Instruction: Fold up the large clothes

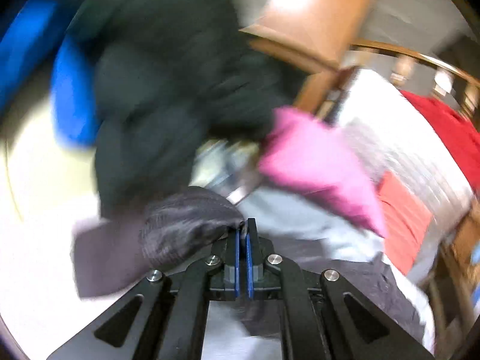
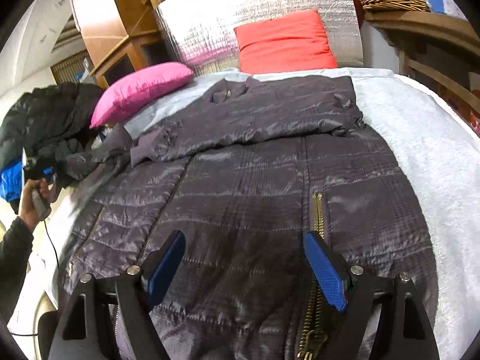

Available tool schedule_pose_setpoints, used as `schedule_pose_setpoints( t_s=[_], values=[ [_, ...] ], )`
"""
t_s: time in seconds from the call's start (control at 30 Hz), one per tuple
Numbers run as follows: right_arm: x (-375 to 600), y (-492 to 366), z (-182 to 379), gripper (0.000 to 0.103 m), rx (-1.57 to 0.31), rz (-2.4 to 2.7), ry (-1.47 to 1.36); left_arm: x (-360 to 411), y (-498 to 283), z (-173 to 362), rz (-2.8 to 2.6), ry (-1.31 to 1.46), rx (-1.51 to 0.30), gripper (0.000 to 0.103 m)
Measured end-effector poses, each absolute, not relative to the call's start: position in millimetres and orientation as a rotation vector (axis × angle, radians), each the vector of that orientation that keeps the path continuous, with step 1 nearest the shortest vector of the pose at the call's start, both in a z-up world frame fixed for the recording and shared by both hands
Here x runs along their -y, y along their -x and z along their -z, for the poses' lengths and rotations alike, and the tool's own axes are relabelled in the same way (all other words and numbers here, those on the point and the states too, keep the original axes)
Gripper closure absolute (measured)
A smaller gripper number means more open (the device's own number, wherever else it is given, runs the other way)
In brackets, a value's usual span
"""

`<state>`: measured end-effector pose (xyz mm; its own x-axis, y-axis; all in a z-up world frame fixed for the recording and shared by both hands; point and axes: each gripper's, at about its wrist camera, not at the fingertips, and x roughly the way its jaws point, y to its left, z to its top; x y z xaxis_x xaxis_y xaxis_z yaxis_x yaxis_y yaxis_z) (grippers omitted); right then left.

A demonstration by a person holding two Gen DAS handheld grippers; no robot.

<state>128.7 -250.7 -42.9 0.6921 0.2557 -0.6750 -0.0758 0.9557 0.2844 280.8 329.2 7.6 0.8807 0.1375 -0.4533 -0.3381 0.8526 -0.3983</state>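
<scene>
Sleeve-fold step: left claw [image 1: 243,234] clamped on the jacket's [image 2: 255,180] sleeve [image 1: 180,225] — next, carry it across the body — right claw [image 2: 244,267] hovers spread apart.

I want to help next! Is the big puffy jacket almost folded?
Not yet. The purple jacket lies spread flat on the bed, and one sleeve looks folded across its chest. The left gripper is pinching the other sleeve. The right gripper hovers open. The body is unfolded.

No legible text, label or brand anywhere.
</scene>
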Motion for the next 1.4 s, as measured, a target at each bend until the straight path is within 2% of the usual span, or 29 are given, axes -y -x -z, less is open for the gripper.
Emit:
schedule_pose_setpoints(
  t_s=[0.13, 0.2, 0.33, 0.43, 0.5, 0.57, 0.6, 0.7, 0.93, 1.0, 1.13, 1.27, 1.4],
  values=[
    [264, -126, 33, 0.019, -0.738, -0.2, -0.27, -236, -289, -74, -0.125, 0.267, -0.338, 0.1],
    [275, -126, 27, 0.019, -0.705, -0.198, -0.291, -184, -293, -90, -0.05, 0.174, -0.317, 0.1],
    [301, -128, 22, 0.019, -0.645, -0.184, -0.367, -68, -303, -96, 0.124, 0.026, -0.341, 0.1],
    [317, -129, 25, 0.019, -0.622, -0.172, -0.431, 18, -317, -65, 0.243, -0.065, -0.433, 0.097],
    [328, -128, 29, 0.019, -0.612, -0.168, -0.479, 59, -326, -32, 0.308, -0.103, -0.545, 0.091],
    [335, -128, 31, 0.019, -0.613, -0.166, -0.503, 88, -331, 6, 0.351, -0.141, -0.69, 0.062],
    [338, -127, 31, 0.019, -0.608, -0.168, -0.516, 95, -333, 23, 0.352, -0.151, -0.746, 0.06],
    [342, -124, 28, 0.019, -0.591, -0.181, -0.517, 85, -326, 44, 0.333, -0.107, -0.801, 0.059],
    [333, -124, 27, 0.019, -0.614, -0.179, -0.487, -21, -290, 30, 0.186, 0.095, -0.687, 0.035],
    [318, -130, 19, 0.019, -0.638, -0.172, -0.408, -46, -285, 28, 0.1, 0.138, -0.653, 0.035],
    [266, -160, -14, 0.019, -0.654, -0.219, -0.16, -102, -314, 58, -0.034, 0.289, -0.7, 0.035],
    [205, -214, -49, 0.019, -0.641, -0.244, 0.009, -113, -340, 91, -0.084, 0.317, -0.771, 0.035],
    [144, -275, -44, 0.019, -0.694, -0.276, 0.119, -124, -342, 124, -0.077, 0.38, -0.806, 0.035]
  ],
)
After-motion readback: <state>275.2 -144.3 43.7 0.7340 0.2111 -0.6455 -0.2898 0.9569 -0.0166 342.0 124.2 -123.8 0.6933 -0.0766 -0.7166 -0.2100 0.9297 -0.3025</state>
